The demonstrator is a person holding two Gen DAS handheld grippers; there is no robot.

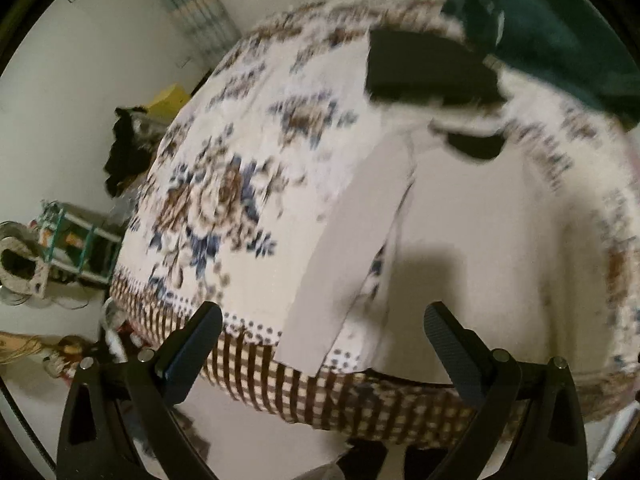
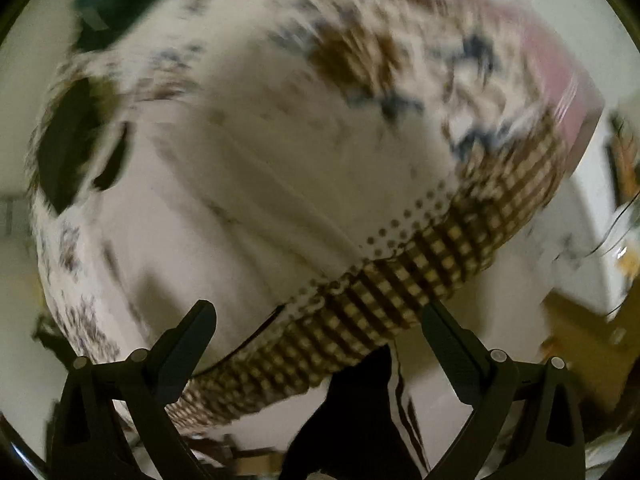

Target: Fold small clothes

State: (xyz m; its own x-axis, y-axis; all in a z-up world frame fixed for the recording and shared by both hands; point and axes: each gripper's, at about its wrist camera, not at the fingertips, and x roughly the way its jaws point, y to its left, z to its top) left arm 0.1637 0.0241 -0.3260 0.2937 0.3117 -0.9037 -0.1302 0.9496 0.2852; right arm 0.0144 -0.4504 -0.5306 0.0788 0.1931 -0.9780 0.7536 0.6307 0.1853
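A white garment (image 1: 460, 216) with a dark neck opening (image 1: 476, 146) lies spread on the floral bedspread (image 1: 224, 184); one side or sleeve (image 1: 352, 248) is folded over it. It also shows, blurred, in the right wrist view (image 2: 248, 184). A folded black garment (image 1: 424, 68) lies beyond it, and a dark green one (image 1: 560, 40) at the far right. My left gripper (image 1: 324, 344) is open and empty above the bed's near edge. My right gripper (image 2: 320, 340) is open and empty over the checked border (image 2: 400, 300).
The bed's checked edge (image 1: 360, 400) runs below the left gripper. Left of the bed stand a rack with clutter (image 1: 76, 244), a black cloth heap (image 1: 128, 148) and a yellow box (image 1: 168, 100). A pink item (image 2: 560, 80) lies at the bed's far right.
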